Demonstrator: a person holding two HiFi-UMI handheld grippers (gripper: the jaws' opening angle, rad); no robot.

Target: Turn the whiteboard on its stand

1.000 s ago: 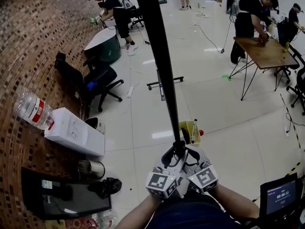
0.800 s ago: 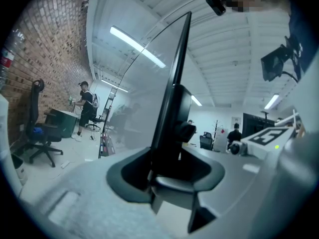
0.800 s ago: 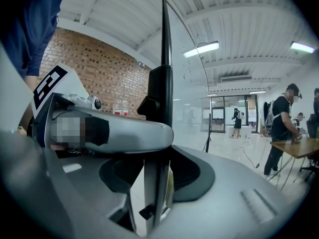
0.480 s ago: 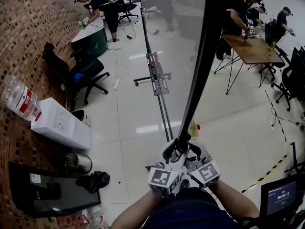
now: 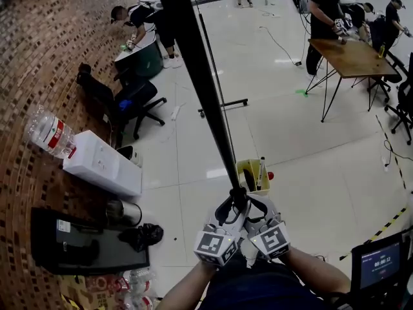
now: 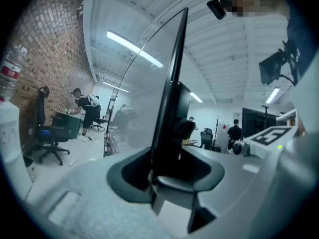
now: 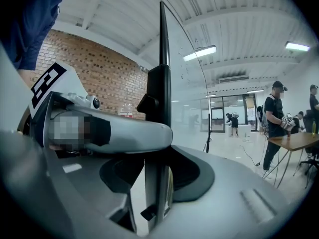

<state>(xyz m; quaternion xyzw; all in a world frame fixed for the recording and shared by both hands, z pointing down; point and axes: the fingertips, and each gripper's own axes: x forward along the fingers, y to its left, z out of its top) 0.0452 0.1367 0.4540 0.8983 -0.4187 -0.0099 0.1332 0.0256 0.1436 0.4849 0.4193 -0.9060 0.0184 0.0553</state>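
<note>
Head view: whiteboard (image 5: pixel 195 63) swung edge-on again; left fingers (image 6: pixel 124 173) grip it, right fingers (image 7: pixel 192 178) closing.

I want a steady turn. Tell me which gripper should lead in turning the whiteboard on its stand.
Left, narrowly. Both grippers clamp the whiteboard's black frame edge side by side, but the left gripper has it seated squarely between its jaws, while the right gripper is closing its jaws on it.

Head view looks steeply down at the floor (image 5: pixel 310 173). Each gripper view peers close along its jaws, upward; all three share the dark edge of the whiteboard (image 5: pixel 195 63).
</note>
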